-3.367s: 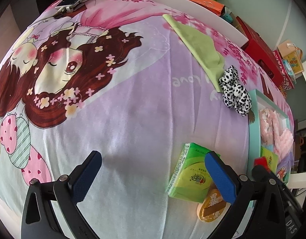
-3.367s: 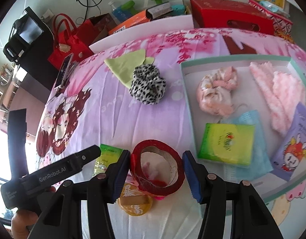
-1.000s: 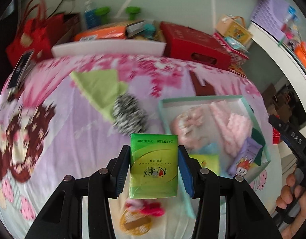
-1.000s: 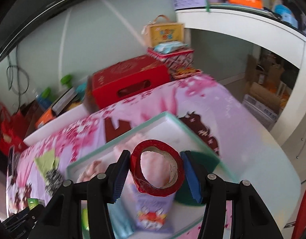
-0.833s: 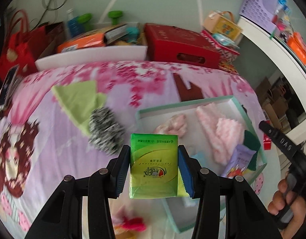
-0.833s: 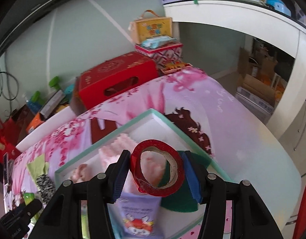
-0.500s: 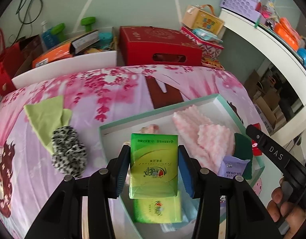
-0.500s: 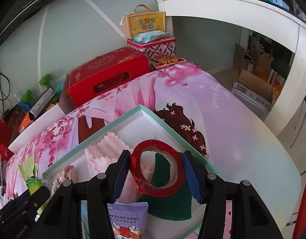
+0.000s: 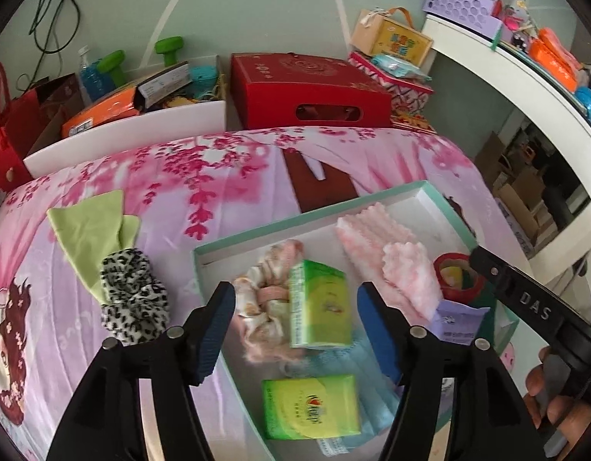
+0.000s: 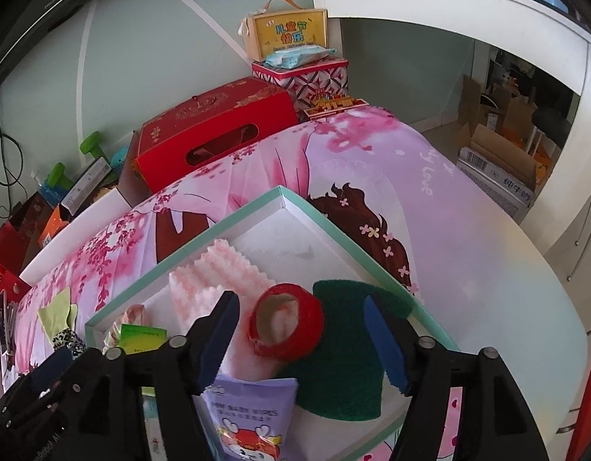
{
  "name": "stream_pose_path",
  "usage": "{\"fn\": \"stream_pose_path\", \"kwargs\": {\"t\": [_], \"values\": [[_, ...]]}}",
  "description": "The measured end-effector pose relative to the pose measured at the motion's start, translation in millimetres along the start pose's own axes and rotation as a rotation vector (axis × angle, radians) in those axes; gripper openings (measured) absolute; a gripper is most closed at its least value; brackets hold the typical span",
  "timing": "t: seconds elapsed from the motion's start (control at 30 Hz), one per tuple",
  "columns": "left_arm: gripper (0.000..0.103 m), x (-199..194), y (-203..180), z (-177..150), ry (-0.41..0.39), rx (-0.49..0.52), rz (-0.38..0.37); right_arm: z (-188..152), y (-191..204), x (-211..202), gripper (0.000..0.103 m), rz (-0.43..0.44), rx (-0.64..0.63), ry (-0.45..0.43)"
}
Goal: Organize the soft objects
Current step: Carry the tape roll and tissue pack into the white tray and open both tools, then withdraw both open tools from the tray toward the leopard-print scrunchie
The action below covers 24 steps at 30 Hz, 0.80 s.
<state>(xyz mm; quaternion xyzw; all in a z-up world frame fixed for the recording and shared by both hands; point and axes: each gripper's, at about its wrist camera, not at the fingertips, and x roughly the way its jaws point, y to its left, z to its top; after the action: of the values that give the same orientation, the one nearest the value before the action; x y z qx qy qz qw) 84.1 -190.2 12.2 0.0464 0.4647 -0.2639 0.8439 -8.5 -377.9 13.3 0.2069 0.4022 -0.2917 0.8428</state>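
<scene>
Tray (image 9: 303, 213): smooth matt card, mint rim, white inside. Tissue packs (image 9: 320, 305): glossy plastic film. Pink cloth (image 9: 387, 253): fluffy, ribbed pile. Scrunchie (image 9: 132, 299): soft printed fabric. Green cloth (image 9: 90, 226): thin, smooth. Tape roll (image 10: 286, 324): red, slightly rough outside, cardboard core. Green pad (image 10: 345, 365): coarse, matt. Sheet (image 9: 226, 176): printed cotton-like cloth, matt. Finger pads (image 9: 214, 332): ribbed blue rubber.

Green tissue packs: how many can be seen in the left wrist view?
2. One green tissue pack is between the open left gripper jaws, over the tray; another lies flat nearer the camera. Others may be hidden.
</scene>
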Motion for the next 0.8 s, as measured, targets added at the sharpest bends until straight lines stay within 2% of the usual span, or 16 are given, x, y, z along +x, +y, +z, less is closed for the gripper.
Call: {"fn": "stream_pose_path", "kwargs": {"t": [0.13, 0.2, 0.23, 0.3, 0.37, 0.4, 0.5, 0.8], "values": [[0.07, 2.3, 12.3, 0.0, 0.018, -0.039, 0.03, -1.2, -0.8, 2.2, 0.086, -0.005, -0.005, 0.02], [0.082, 3.9, 18.9, -0.2, 0.027, -0.059, 0.051, -2.0, -0.3, 2.8, 0.09, -0.003, -0.012, 0.027], [0.088, 4.8, 22.0, -0.7, 0.029, -0.069, 0.061, -2.4, 0.3, 3.0, 0.097, -0.002, -0.017, 0.029], [0.091, 5.6, 28.1, -1.2, 0.028, -0.089, 0.091, -2.6, 1.4, 3.2, 0.103, -0.005, -0.026, 0.03], [0.1, 6.9, 33.1, -2.2, 0.025, -0.102, 0.13, -3.4, 2.7, 3.3, 0.103, -0.018, -0.035, 0.032], [0.1, 7.7, 36.1, -3.3, 0.025, -0.109, 0.151, -3.6, 3.1, 3.4, 0.103, -0.023, -0.039, 0.033], [0.1, 10.6, 42.9, -6.0, 0.036, -0.128, 0.176, -4.3, 4.5, 3.4, 0.103, -0.028, -0.047, 0.038], [0.101, 13.9, 48.1, -9.2, 0.064, -0.135, 0.187, -7.7, 12.5, 2.9, 0.103, -0.042, -0.085, 0.062]]}}
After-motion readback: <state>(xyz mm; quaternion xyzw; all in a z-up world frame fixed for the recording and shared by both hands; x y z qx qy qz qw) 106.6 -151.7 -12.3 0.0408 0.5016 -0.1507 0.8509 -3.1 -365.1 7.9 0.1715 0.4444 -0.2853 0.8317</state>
